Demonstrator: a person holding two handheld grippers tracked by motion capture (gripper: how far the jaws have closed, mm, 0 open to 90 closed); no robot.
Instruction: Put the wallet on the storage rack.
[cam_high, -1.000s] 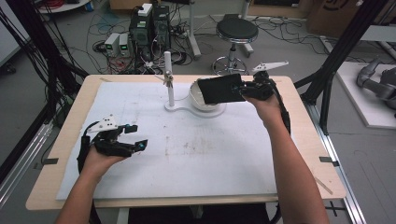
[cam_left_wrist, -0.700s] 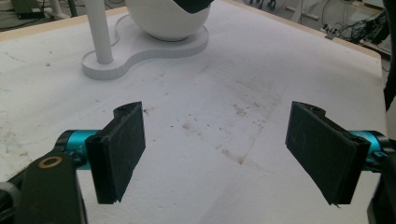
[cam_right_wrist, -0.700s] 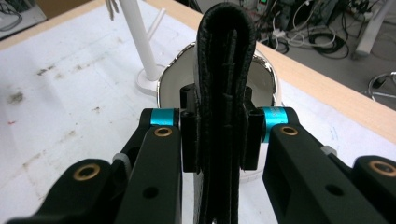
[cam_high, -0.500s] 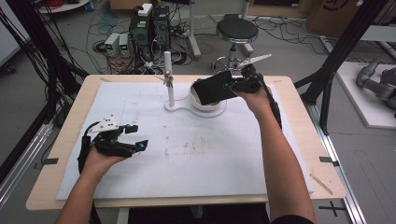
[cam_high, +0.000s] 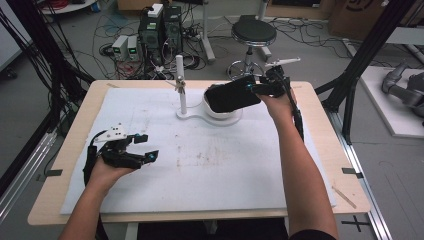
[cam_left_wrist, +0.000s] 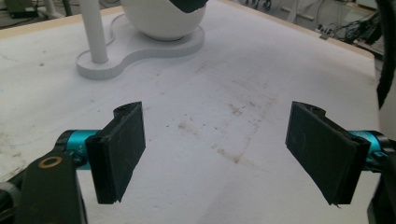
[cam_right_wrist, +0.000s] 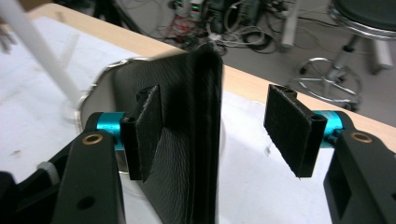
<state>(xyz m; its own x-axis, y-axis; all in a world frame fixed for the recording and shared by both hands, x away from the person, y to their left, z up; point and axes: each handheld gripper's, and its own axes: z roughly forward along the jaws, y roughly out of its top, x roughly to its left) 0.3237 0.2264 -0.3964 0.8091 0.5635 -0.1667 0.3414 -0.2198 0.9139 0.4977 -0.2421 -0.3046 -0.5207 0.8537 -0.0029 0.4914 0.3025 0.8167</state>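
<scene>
Up at the far side of the tabletop (cam_high: 210, 200), the right tongs (cam_high: 248, 90) reach over a white bowl (cam_high: 223, 111) that sits on a white base plate (cam_high: 200, 116) beside an upright white post (cam_high: 181, 90). A flat black leather pouch (cam_high: 231, 95) lies across the top of the bowl and hides most of it from above; only the near wall and rim of the bowl show beneath it. In the right gripper view the pouch (cam_right_wrist: 187, 140) stands on edge between the jaws of the right tongs (cam_right_wrist: 219, 126). The left pad lies against its face, while the right pad stands clear of it with open space between, so the jaws are wide and not clamped on the pouch. The bottom of the pouch is cut off by the lower edge of that view, and whether it rests on the bowl's rim (cam_right_wrist: 105, 74) or is propped by the left pad alone cannot be made out. The post (cam_right_wrist: 37, 51) runs blurred across the upper left corner.

The left tongs (cam_high: 142, 147) rest low over the white mat (cam_high: 225, 170) at the near left, well apart from the bowl, jaws spread wide and holding nothing. In the left gripper view the left tongs (cam_left_wrist: 215, 140) frame a bare, stained patch of mat (cam_left_wrist: 233, 107); beyond them the bowl (cam_left_wrist: 161, 21) is cut off at the top edge, with a dark corner of the pouch (cam_left_wrist: 189, 4) just showing.
</scene>
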